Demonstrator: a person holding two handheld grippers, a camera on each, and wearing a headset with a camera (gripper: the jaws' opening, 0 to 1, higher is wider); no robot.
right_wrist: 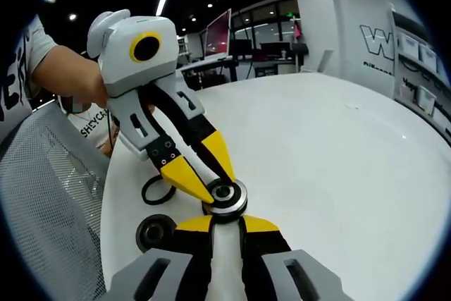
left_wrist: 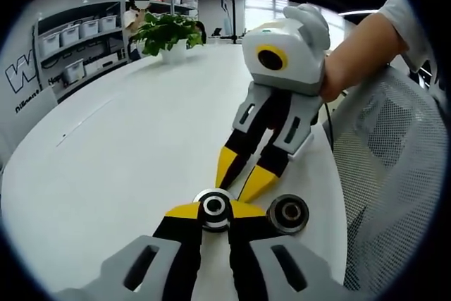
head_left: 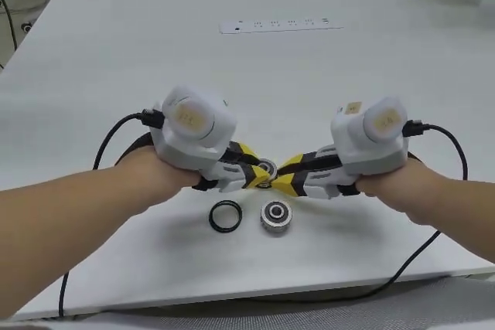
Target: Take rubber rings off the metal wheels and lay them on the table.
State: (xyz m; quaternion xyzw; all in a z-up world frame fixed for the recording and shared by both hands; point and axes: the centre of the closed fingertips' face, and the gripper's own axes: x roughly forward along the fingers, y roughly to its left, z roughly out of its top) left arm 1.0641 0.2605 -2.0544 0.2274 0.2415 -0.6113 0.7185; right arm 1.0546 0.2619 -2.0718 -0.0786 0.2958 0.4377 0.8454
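Clamping the wheel between them, left fingers are closed; right fingers pinch its rim.

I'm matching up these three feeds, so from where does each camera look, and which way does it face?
Head view: on the headset, looking down at the table; both forearms, left gripper and right gripper show.
Left gripper view: rides the left gripper, whose jaws clamp a wheel; faces the right gripper and its hand.
Right gripper view: faces the opposite way, at the left gripper.
Both gripper views share that wheel and a second wheel.
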